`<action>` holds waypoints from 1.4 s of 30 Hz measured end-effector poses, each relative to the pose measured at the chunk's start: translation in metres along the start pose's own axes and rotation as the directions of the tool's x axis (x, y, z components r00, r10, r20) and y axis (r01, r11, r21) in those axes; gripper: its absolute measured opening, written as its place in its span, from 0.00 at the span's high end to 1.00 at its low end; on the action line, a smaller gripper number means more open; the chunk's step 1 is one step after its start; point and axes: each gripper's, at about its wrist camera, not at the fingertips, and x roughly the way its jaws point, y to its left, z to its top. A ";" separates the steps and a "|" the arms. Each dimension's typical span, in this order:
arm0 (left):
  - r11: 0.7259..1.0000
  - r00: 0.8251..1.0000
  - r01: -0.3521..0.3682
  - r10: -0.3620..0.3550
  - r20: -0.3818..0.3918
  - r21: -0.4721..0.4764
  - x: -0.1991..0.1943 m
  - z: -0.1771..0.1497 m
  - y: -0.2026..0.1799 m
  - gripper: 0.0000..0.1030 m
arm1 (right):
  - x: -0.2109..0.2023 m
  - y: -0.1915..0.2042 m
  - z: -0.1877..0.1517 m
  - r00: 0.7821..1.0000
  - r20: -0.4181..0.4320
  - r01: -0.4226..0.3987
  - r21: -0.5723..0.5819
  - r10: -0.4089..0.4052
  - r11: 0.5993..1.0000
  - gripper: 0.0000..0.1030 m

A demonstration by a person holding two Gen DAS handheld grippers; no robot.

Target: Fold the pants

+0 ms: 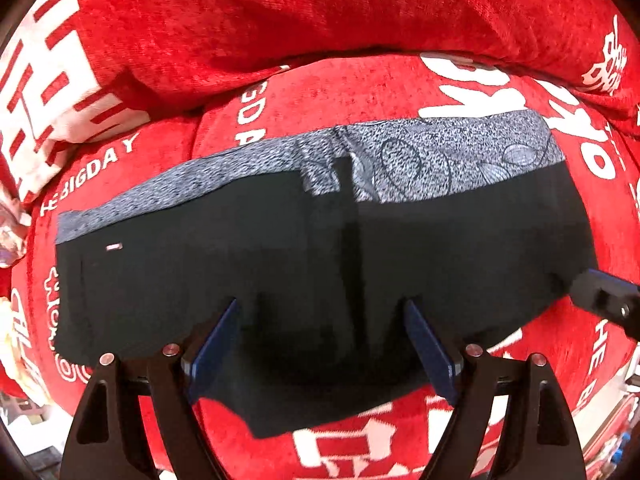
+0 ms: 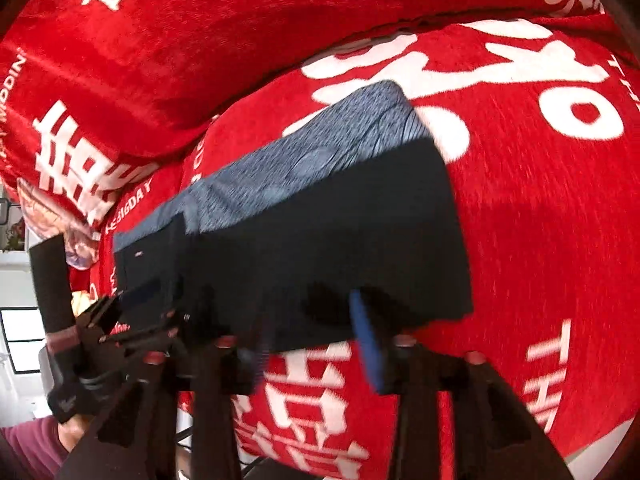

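pants (image 1: 320, 248) beside "bigday" lettering (image 1: 100, 168)

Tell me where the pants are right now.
The pants lie flat on the red cover in front of the back cushion, grey waistband on the far edge, with the open left gripper over their near edge.

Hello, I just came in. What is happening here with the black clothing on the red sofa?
A person is folding a pair of black pants with a grey patterned waistband, using a handheld gripper in each hand. The pants lie spread flat on a red sofa cover with white lettering. The left gripper is open, its fingers over the near edge of the fabric. The right gripper is open too, at the near edge further right. Neither has clamped the cloth yet.
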 end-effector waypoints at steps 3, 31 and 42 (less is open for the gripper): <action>1.000 1.000 -0.005 0.005 -0.003 0.010 -0.007 -0.005 -0.002 0.18 | -0.005 0.006 -0.012 1.000 -0.008 0.012 -0.017 -0.012 1.000 0.48; 0.996 0.998 0.001 -0.006 -0.057 -0.085 -0.022 -0.058 0.092 0.00 | 0.017 0.093 -0.053 0.942 0.010 0.336 -0.082 -0.336 0.938 0.11; 0.992 0.998 -0.005 -0.003 -0.064 -0.123 -0.025 -0.071 0.083 0.00 | 0.021 0.106 -0.065 0.922 -0.005 0.381 -0.179 -0.388 0.907 0.10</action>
